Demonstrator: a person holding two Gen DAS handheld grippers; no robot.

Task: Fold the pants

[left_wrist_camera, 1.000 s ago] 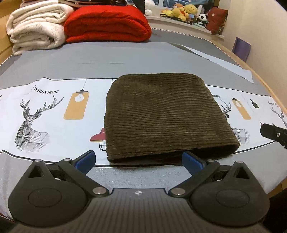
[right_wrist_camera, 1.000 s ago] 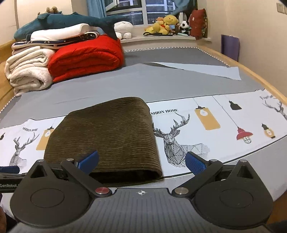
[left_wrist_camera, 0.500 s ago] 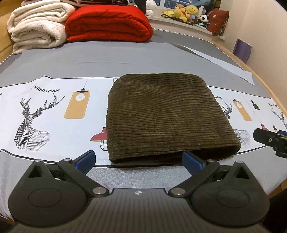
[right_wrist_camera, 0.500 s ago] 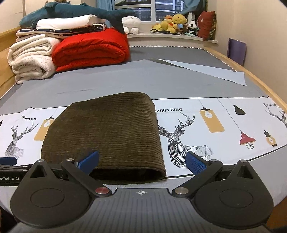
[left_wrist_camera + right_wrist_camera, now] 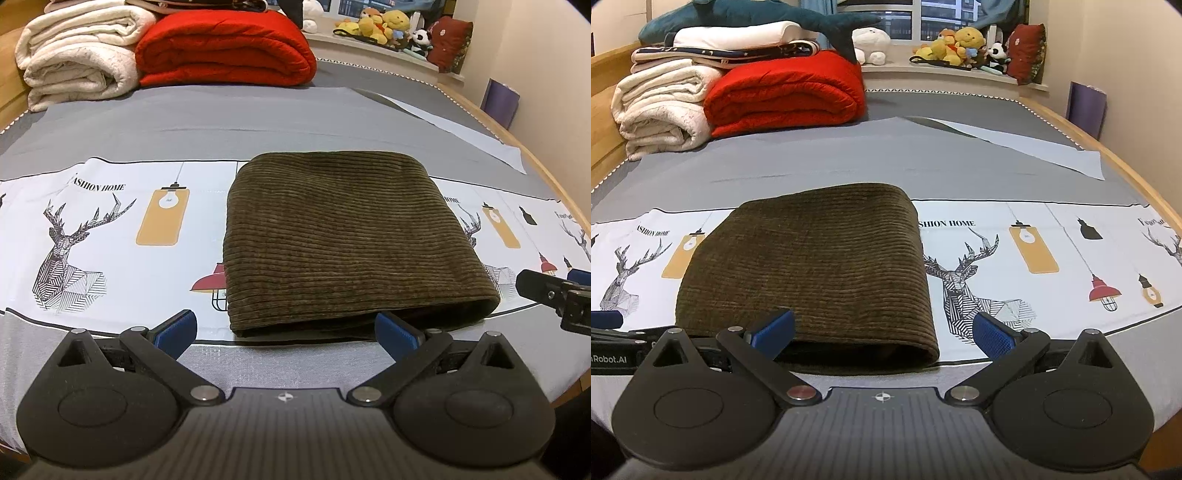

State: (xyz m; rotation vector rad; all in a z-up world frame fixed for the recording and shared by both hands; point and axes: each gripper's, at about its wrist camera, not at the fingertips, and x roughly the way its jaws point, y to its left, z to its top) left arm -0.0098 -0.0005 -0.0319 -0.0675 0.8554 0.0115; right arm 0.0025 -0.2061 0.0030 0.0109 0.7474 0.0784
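Note:
The olive-brown corduroy pants [image 5: 347, 236] lie folded into a compact rectangle on the printed bed sheet [image 5: 110, 229], also seen left of centre in the right wrist view [image 5: 812, 266]. My left gripper [image 5: 286, 330] hovers open just before the fold's near edge, blue pads apart and holding nothing. My right gripper [image 5: 882, 334] is open too, its left pad over the near edge of the pants and its right pad over bare sheet. The right gripper's tip [image 5: 554, 295] shows at the right edge of the left wrist view.
A rolled cream blanket [image 5: 661, 110] and a red quilt [image 5: 786, 92] are stacked at the far left of the bed. Plush toys [image 5: 960, 48] line the windowsill. The wooden bed rail [image 5: 1137, 177] runs along the right, with a purple bag [image 5: 1086, 107] by the wall.
Both grippers have drawn back and risen slightly from the folded pants. The pants lie unmoved.

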